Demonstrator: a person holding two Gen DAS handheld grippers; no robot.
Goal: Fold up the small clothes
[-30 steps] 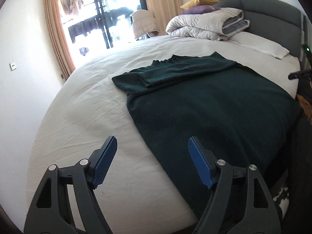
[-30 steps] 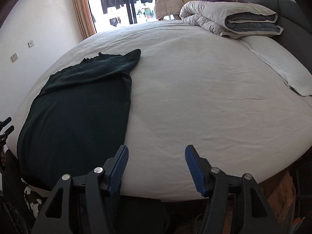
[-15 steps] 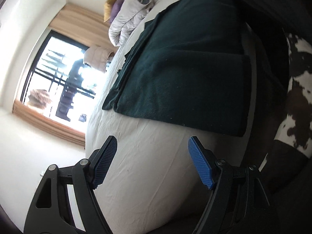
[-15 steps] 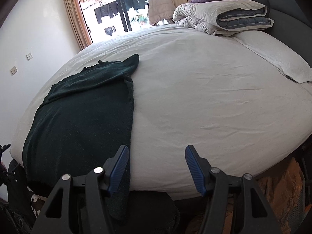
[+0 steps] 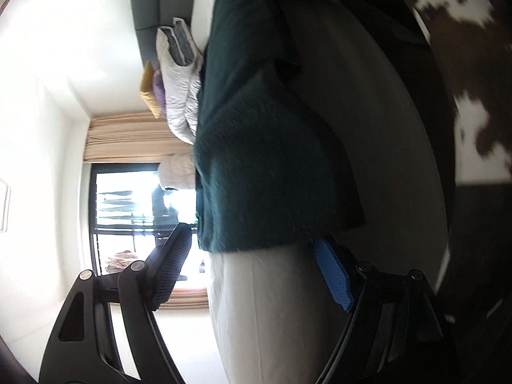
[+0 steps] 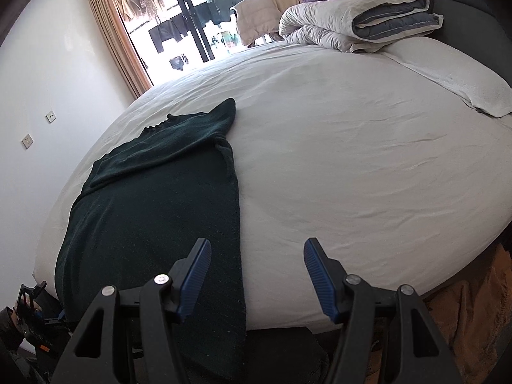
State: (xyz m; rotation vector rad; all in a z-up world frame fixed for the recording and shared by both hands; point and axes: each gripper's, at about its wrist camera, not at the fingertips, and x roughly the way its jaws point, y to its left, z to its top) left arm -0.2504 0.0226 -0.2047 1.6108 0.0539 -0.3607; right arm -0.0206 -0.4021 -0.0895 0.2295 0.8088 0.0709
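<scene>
Jaws apart on both, one sweater (image 6: pixel 153 211)

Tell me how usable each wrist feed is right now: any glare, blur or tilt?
Left wrist view: rolled sideways, window and wall blown out white, dark green garment slightly smeared. Right wrist view: upright and sharp, garment and white sheet evenly lit, glare only at the window; fisheye bulges the bed.

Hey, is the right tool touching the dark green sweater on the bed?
Apart. The right wrist view shows the right tool open above the dark green sweater, nothing between its pads.
</scene>
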